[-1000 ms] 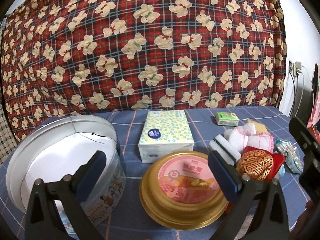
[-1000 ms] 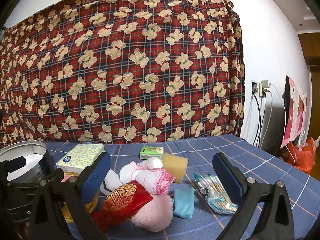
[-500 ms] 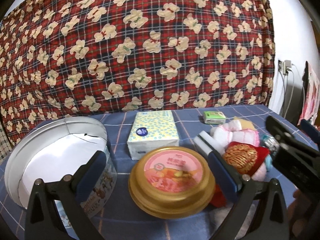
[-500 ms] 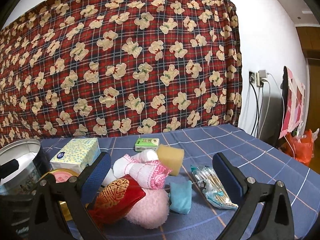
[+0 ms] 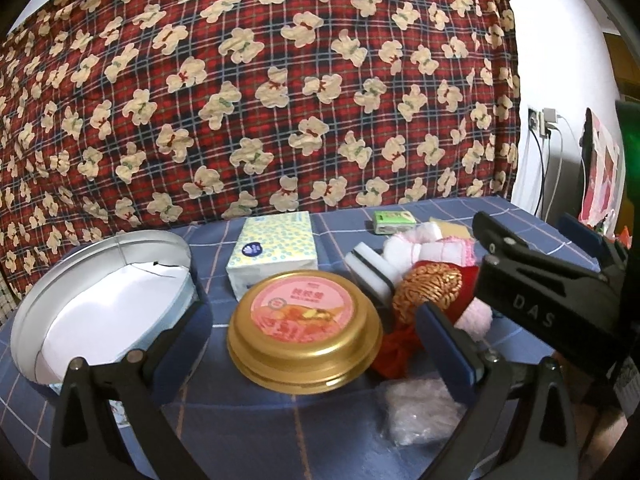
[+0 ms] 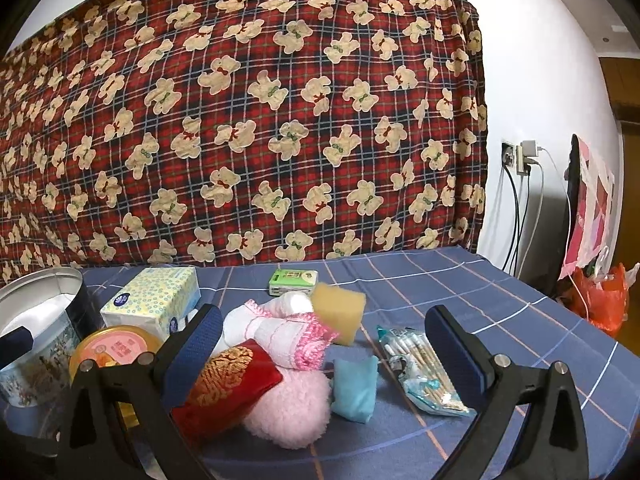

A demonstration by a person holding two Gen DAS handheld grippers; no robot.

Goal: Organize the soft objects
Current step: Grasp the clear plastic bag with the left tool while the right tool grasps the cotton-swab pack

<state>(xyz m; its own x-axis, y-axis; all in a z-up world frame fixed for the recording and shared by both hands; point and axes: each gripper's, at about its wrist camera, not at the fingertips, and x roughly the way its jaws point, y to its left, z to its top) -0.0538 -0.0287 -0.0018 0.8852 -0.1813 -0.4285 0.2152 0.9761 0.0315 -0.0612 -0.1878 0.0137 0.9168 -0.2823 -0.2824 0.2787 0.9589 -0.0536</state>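
Gold lid [image 5: 304, 344]; pink puff [image 6: 290, 412]

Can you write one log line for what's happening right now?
left gripper: open, over gold lid | right gripper: open, near red pouch | tin: open

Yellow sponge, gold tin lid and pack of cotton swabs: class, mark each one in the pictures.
yellow sponge [image 6: 339, 312], right wrist view, on its front face.
gold tin lid [image 5: 304, 336], left wrist view, on its pink label.
pack of cotton swabs [image 6: 420, 364], right wrist view, on the wrapper's middle.
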